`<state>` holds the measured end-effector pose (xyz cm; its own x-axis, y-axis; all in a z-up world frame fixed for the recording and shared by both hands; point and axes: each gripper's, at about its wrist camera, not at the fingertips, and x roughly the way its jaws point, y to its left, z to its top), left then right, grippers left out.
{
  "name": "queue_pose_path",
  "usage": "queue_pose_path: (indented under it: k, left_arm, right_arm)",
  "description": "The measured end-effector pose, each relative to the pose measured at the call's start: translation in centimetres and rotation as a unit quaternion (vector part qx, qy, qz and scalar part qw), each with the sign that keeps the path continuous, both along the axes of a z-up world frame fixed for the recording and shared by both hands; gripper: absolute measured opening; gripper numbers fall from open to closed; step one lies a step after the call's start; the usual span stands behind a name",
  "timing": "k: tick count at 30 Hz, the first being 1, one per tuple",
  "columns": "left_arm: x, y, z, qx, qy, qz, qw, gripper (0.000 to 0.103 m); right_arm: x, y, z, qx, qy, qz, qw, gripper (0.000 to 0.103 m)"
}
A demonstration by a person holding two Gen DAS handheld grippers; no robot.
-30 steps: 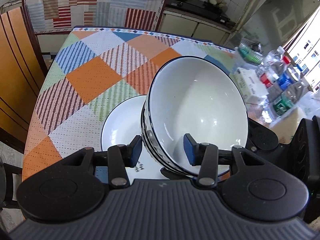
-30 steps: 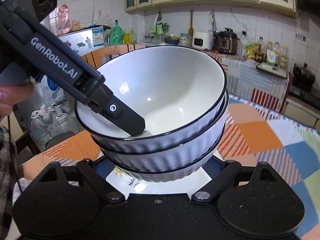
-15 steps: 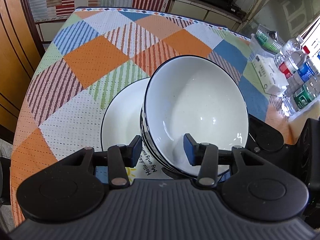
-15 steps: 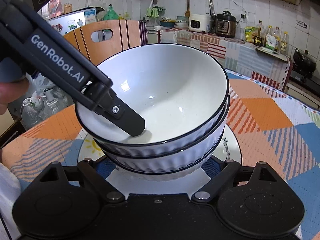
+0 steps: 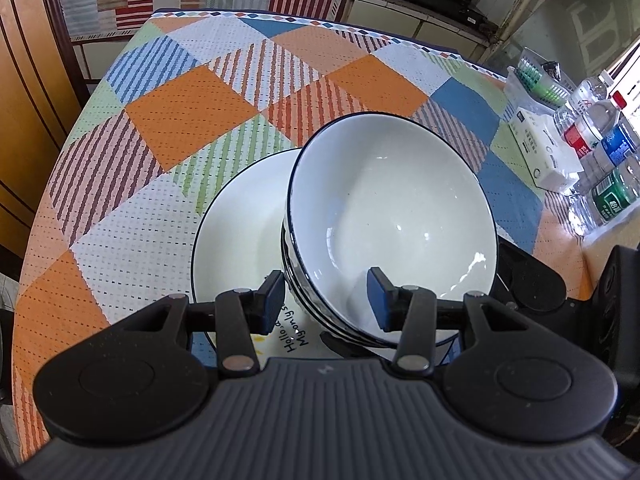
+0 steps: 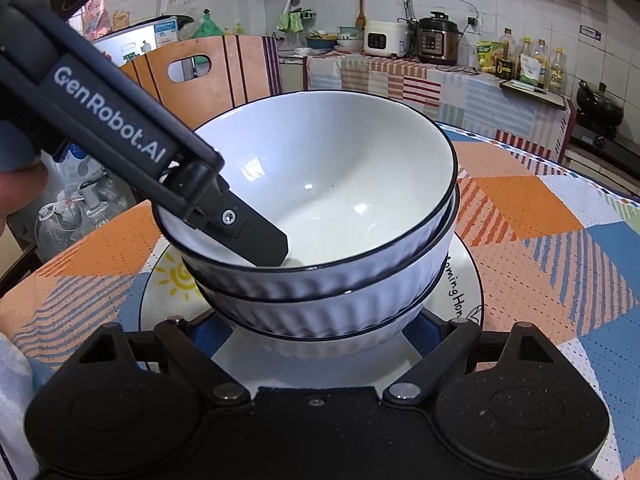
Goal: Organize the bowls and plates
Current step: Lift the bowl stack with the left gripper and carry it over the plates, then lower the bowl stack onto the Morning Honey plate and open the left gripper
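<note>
A stack of three white ribbed bowls with dark rims (image 5: 394, 216) (image 6: 320, 216) stands on a white plate with printed writing (image 5: 240, 216) (image 6: 460, 280), on the chequered tablecloth. My left gripper (image 5: 326, 300) straddles the near wall of the bowl stack, one finger (image 6: 256, 236) inside the top bowl, one outside; its pads do not press the wall. My right gripper (image 6: 316, 332) is wide open around the bottom bowl, just above the plate, its fingertips hidden behind the bowls.
Plastic bottles (image 5: 600, 152) and a white box (image 5: 544, 152) stand at the table's right edge. A wooden chair (image 6: 208, 76) stands behind the table. A counter with cookers and bottles (image 6: 440, 40) runs along the back wall.
The bowl stack has come down with both grippers and now rests level on the plate. The left gripper's hold looks unchanged.
</note>
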<state>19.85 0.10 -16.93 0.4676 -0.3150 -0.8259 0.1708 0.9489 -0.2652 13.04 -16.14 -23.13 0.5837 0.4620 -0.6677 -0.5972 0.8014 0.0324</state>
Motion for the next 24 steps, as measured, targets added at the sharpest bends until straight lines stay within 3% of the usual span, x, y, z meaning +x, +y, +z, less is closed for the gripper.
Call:
queue_pose_path:
  k: [10, 24]
  left_arm:
    - [-1.0, -0.1, 0.7, 0.005, -0.015, 0.000, 0.9999, 0.045]
    - [-4.6, -0.8, 5.6, 0.014, -0.031, -0.004, 0.9994, 0.052]
  right_arm:
    - [-1.2, -0.3, 1.3, -0.026, 0.010, -0.030, 0.999, 0.092]
    - [-4.1, -3.8, 4.6, -0.010, -0.006, -0.096, 0.995, 0.092]
